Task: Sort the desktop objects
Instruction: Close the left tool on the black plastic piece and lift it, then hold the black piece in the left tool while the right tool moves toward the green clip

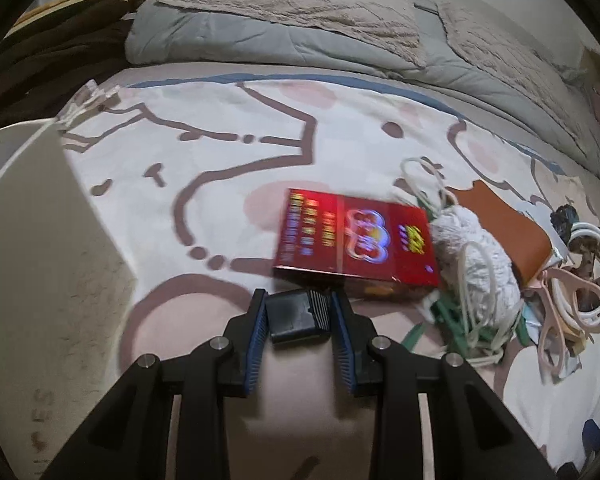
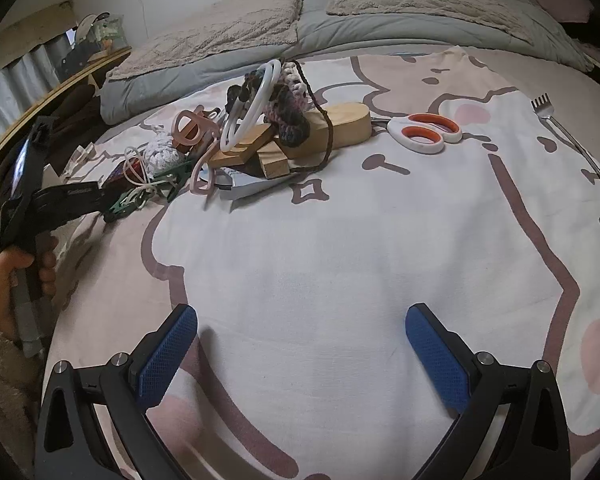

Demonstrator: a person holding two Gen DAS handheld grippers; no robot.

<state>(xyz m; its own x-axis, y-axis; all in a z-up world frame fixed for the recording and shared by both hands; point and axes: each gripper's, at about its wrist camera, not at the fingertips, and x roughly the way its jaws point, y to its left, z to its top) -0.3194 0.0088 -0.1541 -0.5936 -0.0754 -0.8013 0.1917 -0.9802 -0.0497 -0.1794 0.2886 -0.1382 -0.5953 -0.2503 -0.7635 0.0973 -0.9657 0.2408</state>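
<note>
Clamped between the blue ribbed pads of the left gripper [image 1: 299, 312] sits a small black rectangular plastic block with a ridged end [image 1: 296, 315], held just above the pink-and-white cartoon-print bedsheet [image 1: 220, 152]. Just beyond it lies a flat red foil-printed box [image 1: 354, 240], touching a heap of white crocheted yarn [image 1: 476, 256], white cords and pale pink rings. Left of the gripper stands a beige bin [image 1: 40, 240]; its inside is hidden. Right gripper [image 2: 302, 320] hangs with jaws spread wide, nothing between them, over bare sheet; orange-handled white scissors [image 2: 424, 130] lie farther off.
</note>
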